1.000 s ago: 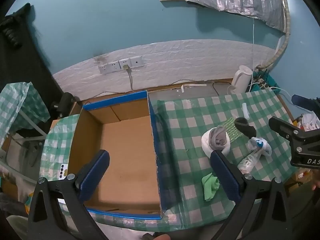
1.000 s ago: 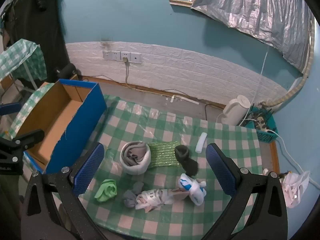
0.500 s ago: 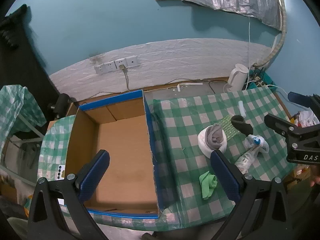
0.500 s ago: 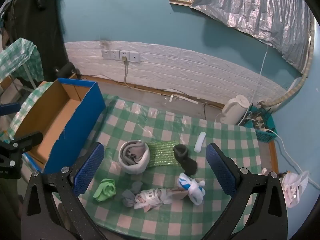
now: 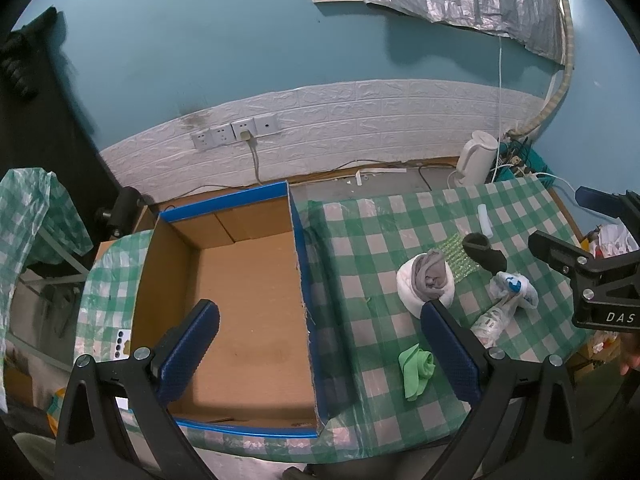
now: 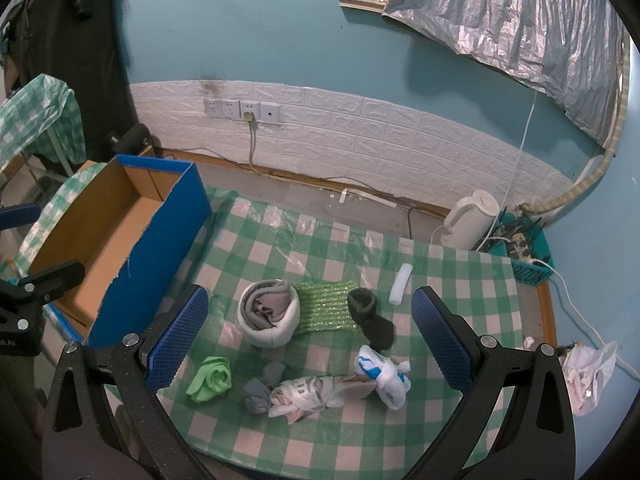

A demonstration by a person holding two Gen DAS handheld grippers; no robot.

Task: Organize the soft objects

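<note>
Nothing is packed yet: both the left gripper (image 5: pixel 316 346) and right gripper (image 6: pixel 308 336) hover wide and unladen, the cardboard box (image 6: pixel 100 248) at nine o'clock is bare, and every soft bundle (image 6: pixel 269 318) lies on the table (image 6: pixel 320 248).

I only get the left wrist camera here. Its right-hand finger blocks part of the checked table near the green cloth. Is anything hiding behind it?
Observer: Yes. The right wrist view shows a small grey cloth wad lying against the plastic-wrapped bundle, between it and the green cloth.
Operator: And that black clamp at my right edge, is it holding something?
Observer: That is the right gripper. Its own camera shows its fingers wide apart with nothing between them.
Operator: What does the cardboard box look like from outside?
Observer: The wall of the cardboard box facing the green cloth is plain blue.
</note>
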